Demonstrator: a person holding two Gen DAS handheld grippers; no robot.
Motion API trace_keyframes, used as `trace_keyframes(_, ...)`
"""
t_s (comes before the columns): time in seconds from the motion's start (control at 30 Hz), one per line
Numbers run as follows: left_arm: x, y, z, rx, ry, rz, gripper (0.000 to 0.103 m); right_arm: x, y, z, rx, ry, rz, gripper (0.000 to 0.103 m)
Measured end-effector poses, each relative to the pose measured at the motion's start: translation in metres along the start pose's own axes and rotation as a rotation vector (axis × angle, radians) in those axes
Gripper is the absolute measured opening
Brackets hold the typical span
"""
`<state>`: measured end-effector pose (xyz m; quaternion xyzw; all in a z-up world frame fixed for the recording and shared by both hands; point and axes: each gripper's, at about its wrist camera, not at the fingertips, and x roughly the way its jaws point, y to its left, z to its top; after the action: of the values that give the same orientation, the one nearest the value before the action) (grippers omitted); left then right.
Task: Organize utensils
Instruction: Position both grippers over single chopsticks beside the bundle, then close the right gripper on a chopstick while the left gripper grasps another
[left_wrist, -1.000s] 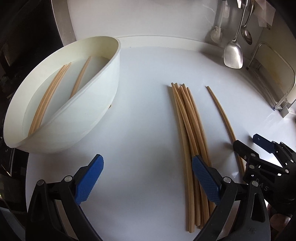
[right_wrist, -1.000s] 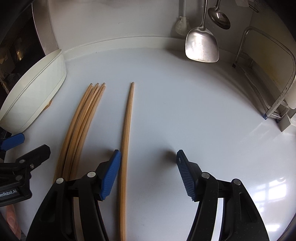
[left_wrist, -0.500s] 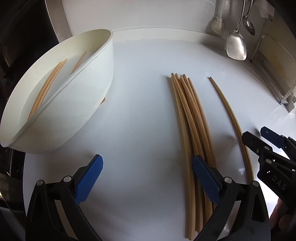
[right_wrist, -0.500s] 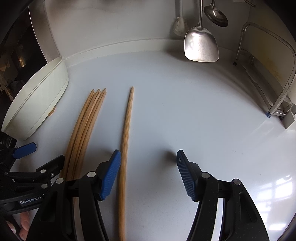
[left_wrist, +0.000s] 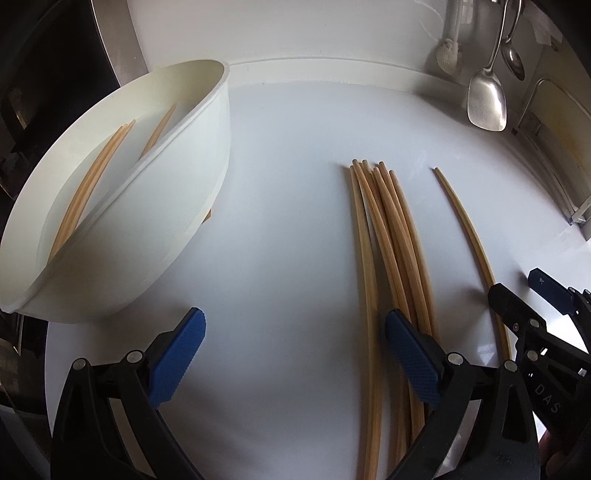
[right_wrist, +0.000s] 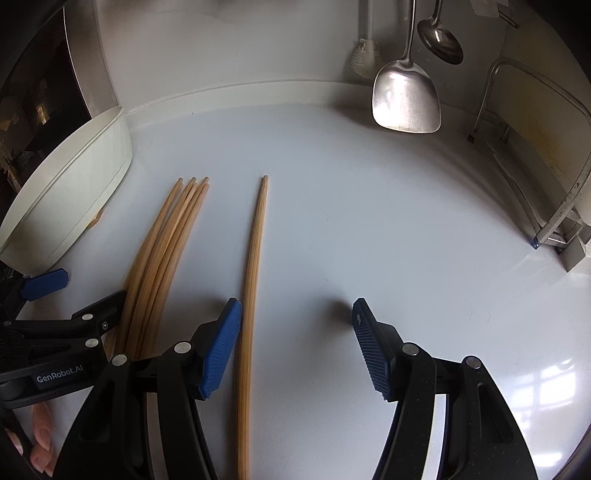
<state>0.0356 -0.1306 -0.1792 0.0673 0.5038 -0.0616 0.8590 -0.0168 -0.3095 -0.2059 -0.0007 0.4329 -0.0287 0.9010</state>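
A bundle of several wooden chopsticks (left_wrist: 391, 236) (right_wrist: 159, 254) lies lengthwise on the white counter (left_wrist: 288, 206). A single chopstick (right_wrist: 255, 273) (left_wrist: 465, 225) lies apart to its right. My left gripper (left_wrist: 293, 352) (right_wrist: 79, 291) is open and empty, with its right finger over the near end of the bundle. My right gripper (right_wrist: 295, 347) (left_wrist: 517, 286) is open too. The single chopstick runs between its jaws, close to the left pad (right_wrist: 219, 350), and neither pad presses on it. A white divided bowl (left_wrist: 218, 122) (right_wrist: 77, 192) at the left holds several chopsticks (left_wrist: 92, 184).
A steel spatula (right_wrist: 406, 99), a ladle (right_wrist: 439, 40) and a white brush (right_wrist: 365, 59) hang on the back wall. A metal rack (right_wrist: 535, 158) stands along the right side. A dark appliance borders the counter on the left. A person's fingers (right_wrist: 40, 435) show at the lower left.
My left gripper has edged slightly right, toward the bundle. The right gripper and all the chopsticks have stayed where they were.
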Motion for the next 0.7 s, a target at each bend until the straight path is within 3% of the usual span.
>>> trace_keyframes(0.27,0.009,0.003,0.006,-0.049,0.013,-0.011,0.098,-0.001,0.010,-0.003,-0.061,-0.003,0.014,0.059)
trace_keyframes(0.4,0.009,0.006,0.005,-0.059,0.010,-0.020,0.096,-0.003,0.014,-0.004,-0.082,0.000,0.027,0.053)
trace_keyframes(0.53,0.002,0.006,0.000,-0.053,-0.015,-0.021,0.076,-0.005,0.015,-0.004,-0.084,0.000,0.029,0.038)
trace_keyframes(0.7,-0.006,0.003,-0.007,-0.024,-0.028,-0.036,0.051,-0.006,0.017,-0.006,-0.086,-0.001,0.028,0.032)
